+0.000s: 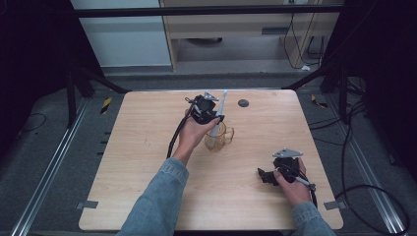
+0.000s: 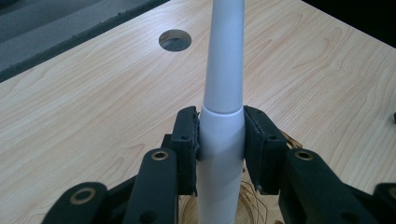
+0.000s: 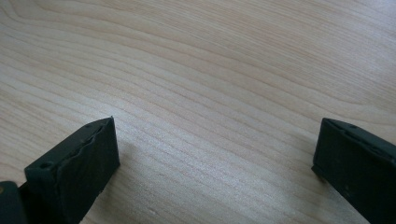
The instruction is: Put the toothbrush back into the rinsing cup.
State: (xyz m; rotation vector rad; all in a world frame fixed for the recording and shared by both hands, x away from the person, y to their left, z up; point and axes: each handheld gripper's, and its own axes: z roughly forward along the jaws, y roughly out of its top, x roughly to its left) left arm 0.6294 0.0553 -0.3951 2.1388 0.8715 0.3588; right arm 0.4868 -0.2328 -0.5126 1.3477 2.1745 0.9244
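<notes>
White toothbrush handle pinched in our left gripper, lower end inside amber glass mug; right gripper rests spread, empty, on table.

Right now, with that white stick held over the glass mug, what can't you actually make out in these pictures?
- White stick: its lower end, in the left gripper view, is cut off by the bottom edge; in the high view the left gripper covers its middle.
- Glass mug: too small in the high view to tell whether it holds anything.
- Right gripper: in the high view the hand hides much of it.
</notes>
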